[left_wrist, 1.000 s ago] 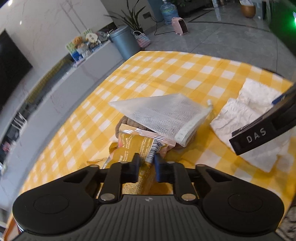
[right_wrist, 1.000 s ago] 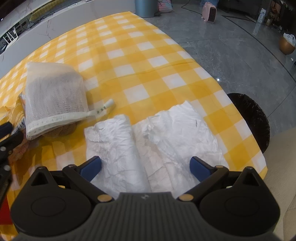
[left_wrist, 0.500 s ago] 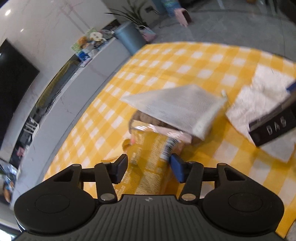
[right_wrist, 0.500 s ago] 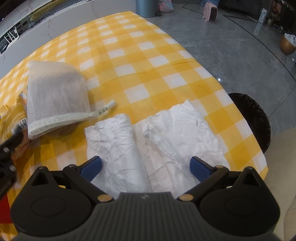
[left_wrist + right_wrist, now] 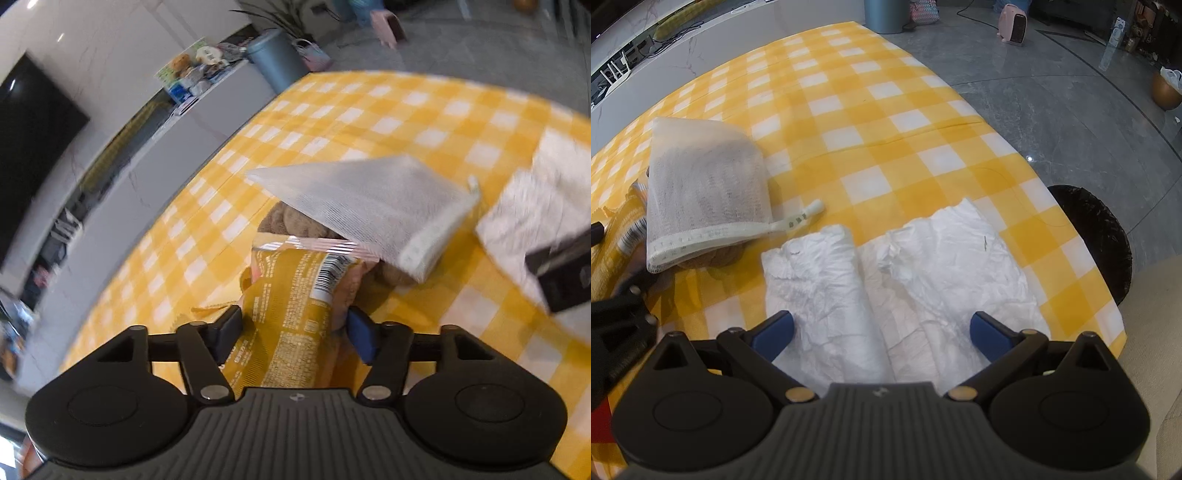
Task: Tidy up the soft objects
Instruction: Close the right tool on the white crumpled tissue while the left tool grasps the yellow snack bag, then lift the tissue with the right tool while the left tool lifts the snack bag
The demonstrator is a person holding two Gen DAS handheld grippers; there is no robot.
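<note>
The left gripper point(image 5: 293, 330) has just opened around the yellow snack packet point(image 5: 295, 295) lying near the mesh bag point(image 5: 369, 206) on the counter point(image 5: 424, 110) (apparently released), while the right gripper point(image 5: 882, 332) hovers wide over the white bag point(image 5: 886, 266).

Mesh bag point(image 5: 373, 206) atop snack packet point(image 5: 291, 314)

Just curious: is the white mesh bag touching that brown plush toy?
Touching: in the left wrist view the mesh bag lies draped on the plush toy.
</note>
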